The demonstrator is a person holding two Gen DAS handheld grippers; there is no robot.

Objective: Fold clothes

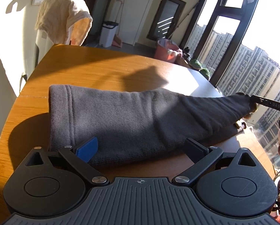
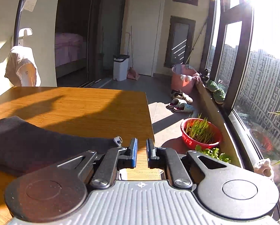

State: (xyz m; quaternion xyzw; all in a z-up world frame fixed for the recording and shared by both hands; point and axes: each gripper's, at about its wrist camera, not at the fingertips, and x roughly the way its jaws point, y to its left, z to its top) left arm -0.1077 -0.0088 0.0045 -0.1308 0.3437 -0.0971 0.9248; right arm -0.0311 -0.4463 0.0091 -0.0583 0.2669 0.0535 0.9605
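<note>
Grey cloth [image 1: 132,120] lies on the table [image 1: 94,69] just ahead of the left tool [image 1: 141,148], at its 12 o'clock, long axis running 9 to 3. Left tool is spread wide, empty, tilted down, and nearer the cloth's middle. Right tool [image 2: 141,150] sits off the cloth's 3 o'clock end, nearly pressed together, pinching nothing; cloth is at its 9 o'clock.

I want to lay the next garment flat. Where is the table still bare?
The far half of the wooden table, beyond the grey garment, is bare up to its far edge. A narrower bare strip lies left of the garment's hem. The near middle is taken: the garment spans it, left gripper at its near edge.
</note>
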